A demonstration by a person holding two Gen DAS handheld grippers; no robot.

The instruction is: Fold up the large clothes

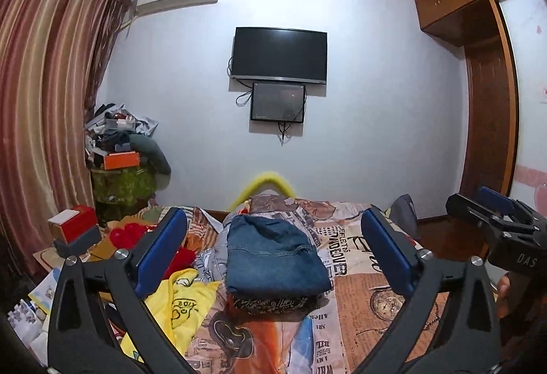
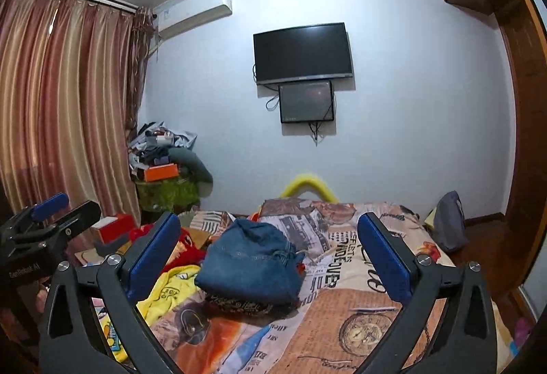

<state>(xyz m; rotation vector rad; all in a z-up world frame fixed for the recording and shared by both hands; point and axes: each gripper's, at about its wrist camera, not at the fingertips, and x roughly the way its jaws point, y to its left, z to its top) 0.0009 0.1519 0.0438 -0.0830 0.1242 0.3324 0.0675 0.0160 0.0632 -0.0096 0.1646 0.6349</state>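
denim garment (image 1: 277,257) lies folded mid-bed atop a dark patterned cloth (image 1: 273,304), bare bedspread (image 1: 369,285) to its right. left gripper (image 1: 273,257) and right gripper (image 2: 270,257) both gape wide, holding nothing, well apart above the bed.

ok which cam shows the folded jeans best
The left wrist view: the folded jeans sit centred between the left tool's open fingers, top face and stitched seam plain, atop a dark patterned garment. The right wrist view shows the jeans off-centre, more from the side and lumpier.
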